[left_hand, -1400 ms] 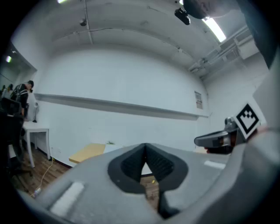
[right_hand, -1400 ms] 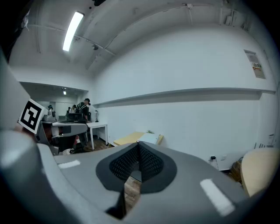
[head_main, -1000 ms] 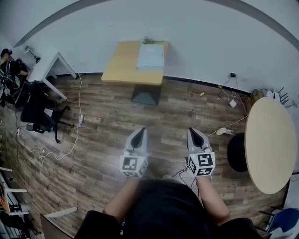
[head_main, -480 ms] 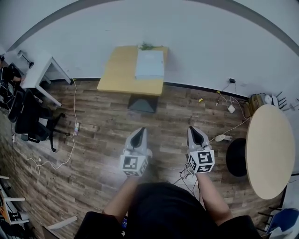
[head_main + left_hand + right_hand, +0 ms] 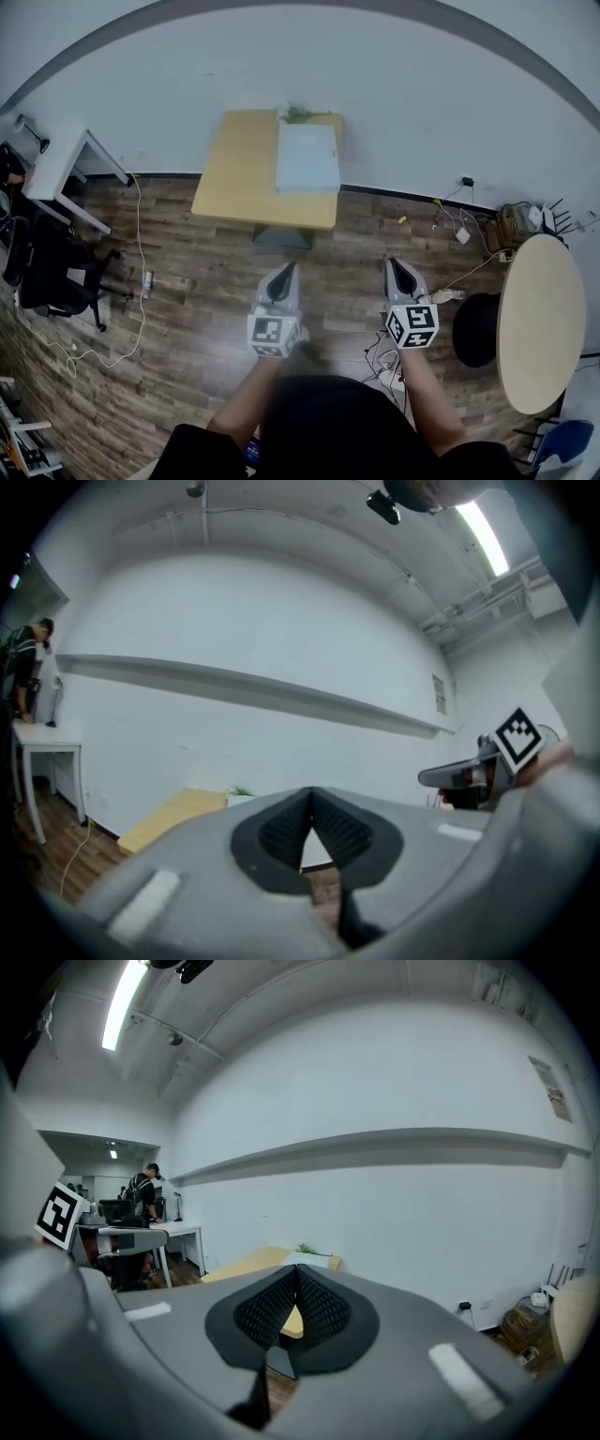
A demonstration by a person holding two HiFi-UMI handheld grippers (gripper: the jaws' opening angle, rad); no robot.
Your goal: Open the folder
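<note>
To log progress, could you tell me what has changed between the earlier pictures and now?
The person has walked towards the table: it and the folder look nearer in the head view. Nothing was grasped or released. The left claw and right claw stay shut and empty, held out ahead.

Pale blue folder (image 5: 307, 157), yellow table (image 5: 239, 169)
</note>
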